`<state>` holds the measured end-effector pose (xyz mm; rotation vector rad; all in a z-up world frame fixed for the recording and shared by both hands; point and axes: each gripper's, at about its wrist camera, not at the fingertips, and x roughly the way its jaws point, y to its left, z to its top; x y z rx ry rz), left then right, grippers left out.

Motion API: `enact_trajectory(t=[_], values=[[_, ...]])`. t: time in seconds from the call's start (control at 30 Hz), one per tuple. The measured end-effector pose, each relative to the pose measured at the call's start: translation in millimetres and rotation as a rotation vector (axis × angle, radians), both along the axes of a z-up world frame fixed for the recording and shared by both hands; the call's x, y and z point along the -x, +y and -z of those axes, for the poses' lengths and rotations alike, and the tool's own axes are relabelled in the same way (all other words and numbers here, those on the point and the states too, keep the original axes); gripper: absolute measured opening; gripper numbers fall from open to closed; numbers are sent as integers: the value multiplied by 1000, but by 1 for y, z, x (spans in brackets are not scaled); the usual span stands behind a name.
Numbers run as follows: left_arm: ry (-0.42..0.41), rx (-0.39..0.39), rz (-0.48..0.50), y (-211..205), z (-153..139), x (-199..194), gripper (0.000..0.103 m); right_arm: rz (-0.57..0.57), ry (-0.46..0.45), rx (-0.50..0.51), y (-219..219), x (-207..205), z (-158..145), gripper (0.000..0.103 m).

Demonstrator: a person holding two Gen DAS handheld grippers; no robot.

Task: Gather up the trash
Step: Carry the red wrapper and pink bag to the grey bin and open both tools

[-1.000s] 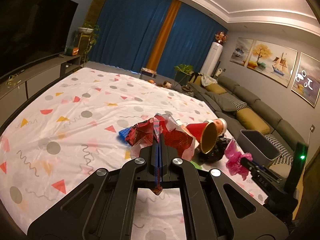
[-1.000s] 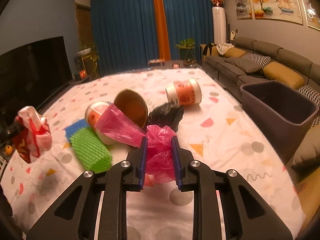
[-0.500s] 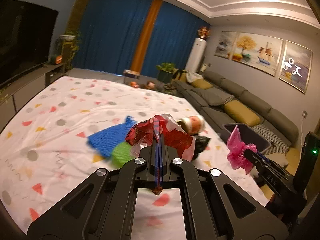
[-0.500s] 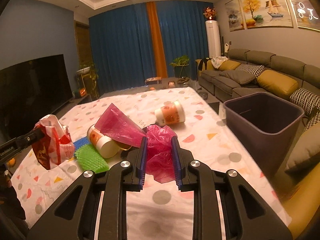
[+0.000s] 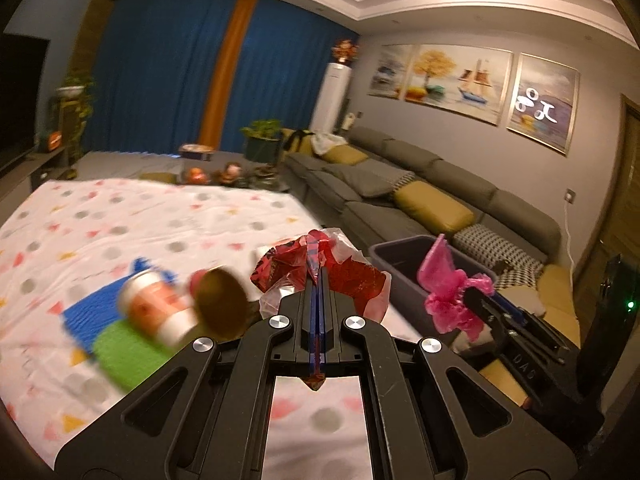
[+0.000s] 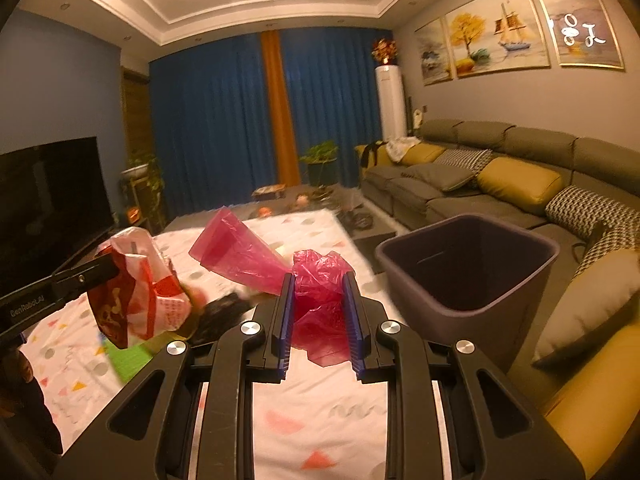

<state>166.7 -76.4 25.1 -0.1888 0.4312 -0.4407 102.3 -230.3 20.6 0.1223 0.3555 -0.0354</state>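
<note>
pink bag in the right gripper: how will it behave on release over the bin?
The pink bag is thin, crumpled film that bulges past the right gripper, so probably floppy and very light. It may cling to the ribbed pads or drift instead of dropping straight. The bin mouth is wide and looks empty, so a release close above it should still land.

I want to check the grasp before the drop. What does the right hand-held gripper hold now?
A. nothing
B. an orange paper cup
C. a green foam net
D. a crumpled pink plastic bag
D: in the right wrist view, the right hand-held gripper has the crumpled pink plastic bag pinched between its blue pads.
</note>
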Motion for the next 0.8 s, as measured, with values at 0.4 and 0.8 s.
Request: enact_trajectory(t=[0.4,0.8], values=[[-30,-9,152,-118,-11,-55,0,159,-67,19,-80,-27,-17,24],[-4,-17,240,-200,4,-101,0,233,-49,-27,-136,-60,-4,24]])
